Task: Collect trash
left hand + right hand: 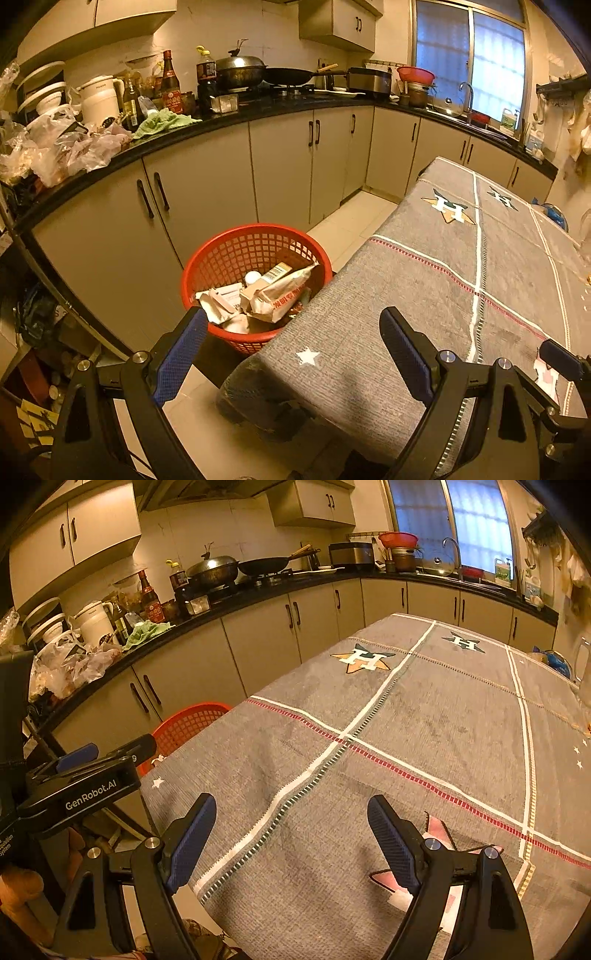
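A red mesh basket (236, 254) stands on the floor beside the table's left edge. It holds crumpled paper wrappers (277, 295), a carton and a small white ball. Its rim shows in the right wrist view (184, 723). My left gripper (293, 354) is open and empty, above the table corner and just short of the basket. My right gripper (291, 834) is open and empty over the grey patterned tablecloth (424, 709). The left gripper's body (85, 786) shows at the left in the right wrist view.
Beige cabinets (207, 184) under a black counter run along the left and back. The counter carries plastic bags (59, 147), bottles, a kettle, a wok and pans. A blue object (554, 662) and a glass jug lie at the table's far right. Clutter lies on the floor at left.
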`<state>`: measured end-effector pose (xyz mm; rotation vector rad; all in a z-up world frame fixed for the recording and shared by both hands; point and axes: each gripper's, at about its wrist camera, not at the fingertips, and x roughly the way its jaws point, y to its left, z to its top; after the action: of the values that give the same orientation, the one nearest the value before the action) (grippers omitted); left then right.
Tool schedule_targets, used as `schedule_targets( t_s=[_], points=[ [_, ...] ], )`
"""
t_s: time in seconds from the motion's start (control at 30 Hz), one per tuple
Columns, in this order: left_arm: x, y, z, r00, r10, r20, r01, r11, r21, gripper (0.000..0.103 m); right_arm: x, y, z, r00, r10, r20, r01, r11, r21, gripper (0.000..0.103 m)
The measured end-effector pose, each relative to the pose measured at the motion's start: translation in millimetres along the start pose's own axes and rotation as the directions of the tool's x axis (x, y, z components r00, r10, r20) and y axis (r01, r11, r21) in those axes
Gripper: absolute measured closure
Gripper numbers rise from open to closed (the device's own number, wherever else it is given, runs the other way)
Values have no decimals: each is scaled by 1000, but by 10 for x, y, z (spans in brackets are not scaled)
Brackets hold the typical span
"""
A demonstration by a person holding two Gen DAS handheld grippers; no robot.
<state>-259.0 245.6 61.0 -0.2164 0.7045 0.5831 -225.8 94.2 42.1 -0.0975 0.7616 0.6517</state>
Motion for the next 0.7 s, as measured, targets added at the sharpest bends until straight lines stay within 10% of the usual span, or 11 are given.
schedule_targets(
  t_s=[0.7],
  points=[
    [-28, -16, 1, 999, -26, 21, 26, 1000, 1, 10, 17, 39, -30, 1000, -4, -3, 4, 1000, -5, 15]
  ],
)
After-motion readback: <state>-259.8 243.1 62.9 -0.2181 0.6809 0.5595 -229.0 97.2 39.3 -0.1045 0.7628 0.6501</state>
